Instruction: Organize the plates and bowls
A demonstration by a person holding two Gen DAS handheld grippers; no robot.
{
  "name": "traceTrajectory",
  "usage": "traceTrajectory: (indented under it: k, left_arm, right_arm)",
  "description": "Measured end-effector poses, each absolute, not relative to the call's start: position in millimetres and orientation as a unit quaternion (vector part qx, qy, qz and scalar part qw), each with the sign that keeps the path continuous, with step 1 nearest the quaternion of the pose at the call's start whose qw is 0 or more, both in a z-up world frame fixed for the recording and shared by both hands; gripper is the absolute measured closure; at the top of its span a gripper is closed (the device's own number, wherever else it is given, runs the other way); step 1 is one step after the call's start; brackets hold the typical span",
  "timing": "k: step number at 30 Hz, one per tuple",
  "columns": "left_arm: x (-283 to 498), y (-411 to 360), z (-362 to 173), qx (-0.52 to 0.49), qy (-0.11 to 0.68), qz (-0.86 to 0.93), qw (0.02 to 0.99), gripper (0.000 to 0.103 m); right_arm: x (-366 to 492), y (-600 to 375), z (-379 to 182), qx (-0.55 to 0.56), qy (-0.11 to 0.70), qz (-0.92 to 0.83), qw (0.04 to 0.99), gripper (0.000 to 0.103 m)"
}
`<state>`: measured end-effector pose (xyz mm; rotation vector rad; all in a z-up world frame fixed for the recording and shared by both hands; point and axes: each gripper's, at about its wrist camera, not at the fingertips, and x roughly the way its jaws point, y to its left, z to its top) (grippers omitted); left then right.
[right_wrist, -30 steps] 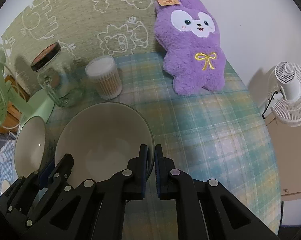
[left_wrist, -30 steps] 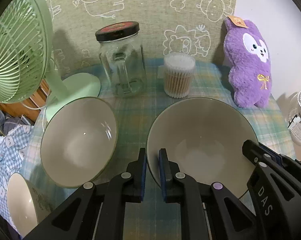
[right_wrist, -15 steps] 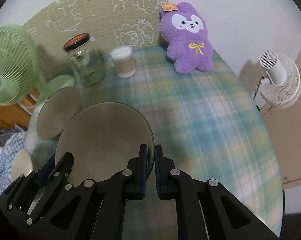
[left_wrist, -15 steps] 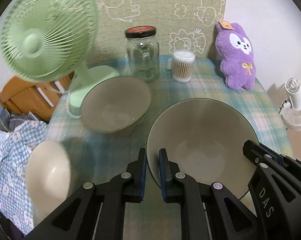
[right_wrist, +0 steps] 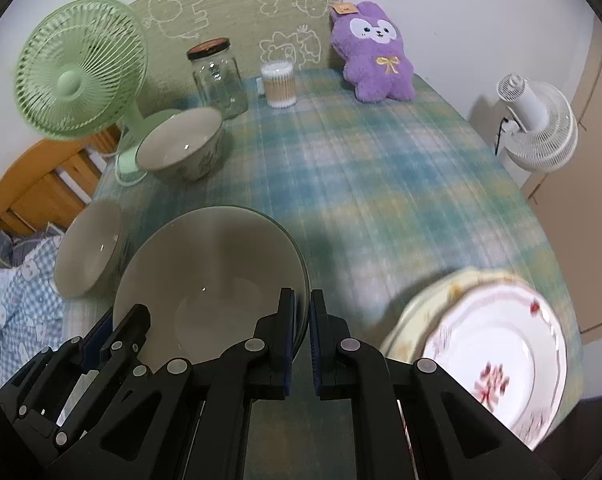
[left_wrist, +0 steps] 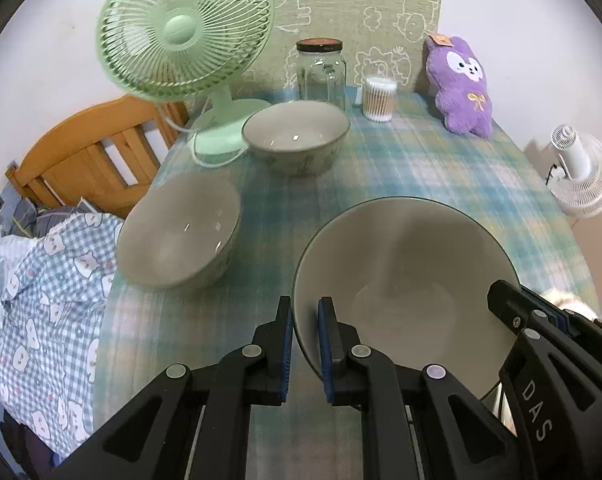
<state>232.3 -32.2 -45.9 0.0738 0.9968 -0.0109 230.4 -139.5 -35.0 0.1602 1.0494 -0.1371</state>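
Observation:
Both grippers hold one large grey bowl above the checked tablecloth. My left gripper is shut on its left rim. My right gripper is shut on its right rim; the bowl also shows in the right wrist view. Two more grey bowls sit on the table: one near the left edge, also seen in the right wrist view, and one by the fan's base, also in the right wrist view. A stack of plates lies at the near right, a white flowered plate on top.
A green fan, a glass jar, a cotton-swab tub and a purple plush stand along the back. A white fan stands off the right edge. A wooden chair and checked cloth are at left.
Both grippers have pulled back and up with the large bowl. More of the table has come into view, including the third bowl, the whole green fan and the plates.

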Motion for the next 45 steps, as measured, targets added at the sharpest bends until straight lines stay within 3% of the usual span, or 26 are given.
traceTrajectory:
  k: [18, 19, 22, 23, 25, 27, 28, 34, 38, 45]
  left_arm:
    - [188, -26, -73, 0.067, 0.498, -0.022, 0.864, 0.093]
    - [187, -25, -74, 0.069, 0.5, -0.025, 0.863, 0.091]
    - [189, -25, -75, 0.064, 0.513, -0.032, 0.856, 0.071]
    - [189, -23, -74, 0.063, 0.513, -0.028, 0.856, 0.067]
    - [191, -20, -73, 0.061, 0.511, -0.019, 0.857, 0.061]
    - [194, -16, -71, 0.057, 0.511, -0.012, 0.858, 0.056]
    - [196, -13, -69, 0.051, 0.511, -0.012, 0.858, 0.05]
    - [212, -1, -47, 0.048, 0.493, -0.002, 0.869, 0.04]
    - [226, 14, -33, 0.05, 0.473, 0.019, 0.879, 0.028]
    - [260, 48, -22, 0.043, 0.451, 0.054, 0.89, 0.023]
  right_arm:
    - [185, -130, -65, 0.075, 0.532, -0.073, 0.84, 0.092]
    - [185, -129, -65, 0.072, 0.535, -0.074, 0.838, 0.092]
    - [187, -129, -65, 0.077, 0.548, -0.078, 0.829, 0.091]
    - [188, -130, -65, 0.081, 0.553, -0.078, 0.825, 0.088]
    - [191, -132, -64, 0.089, 0.556, -0.077, 0.823, 0.069]
    - [193, -132, -60, 0.086, 0.55, -0.083, 0.827, 0.033]
    - [194, -132, -56, 0.083, 0.544, -0.083, 0.831, 0.031]
    - [210, -113, -29, 0.054, 0.519, -0.066, 0.85, 0.03]
    - [229, -97, -12, 0.032, 0.496, -0.05, 0.866, 0.03]
    - [268, -67, -2, 0.025, 0.481, -0.017, 0.876, 0.03]
